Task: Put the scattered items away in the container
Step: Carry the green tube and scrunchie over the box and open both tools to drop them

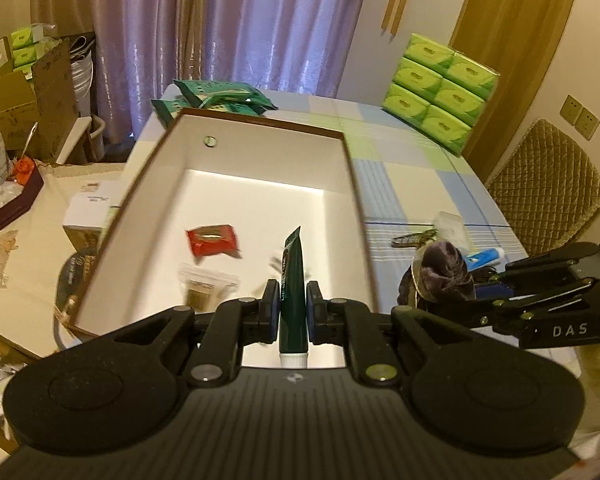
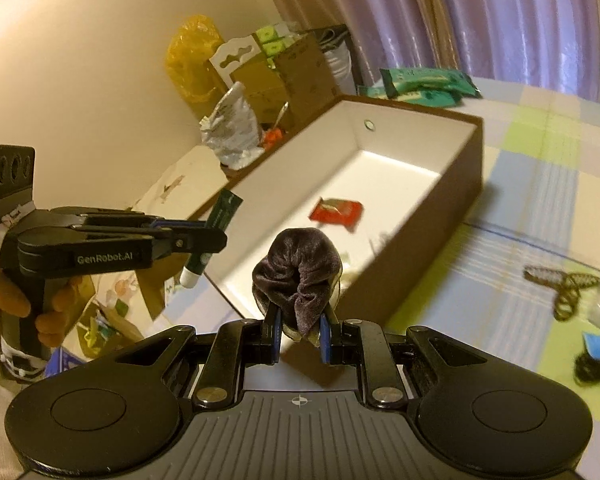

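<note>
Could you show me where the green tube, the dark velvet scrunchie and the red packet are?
green tube (image 1: pixel 292 292): left wrist view, middle of its body.
dark velvet scrunchie (image 2: pixel 296 264): right wrist view, its gathered top.
red packet (image 2: pixel 336 211): right wrist view, its centre, inside the box.

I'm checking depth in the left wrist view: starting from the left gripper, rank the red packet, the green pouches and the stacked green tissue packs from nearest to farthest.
From the left gripper:
1. Red packet, on the box floor, just ahead and left.
2. Green pouches, on the table beyond the box's far wall.
3. Green tissue packs, stacked at the far right; not clearly farther than the pouches.
</note>
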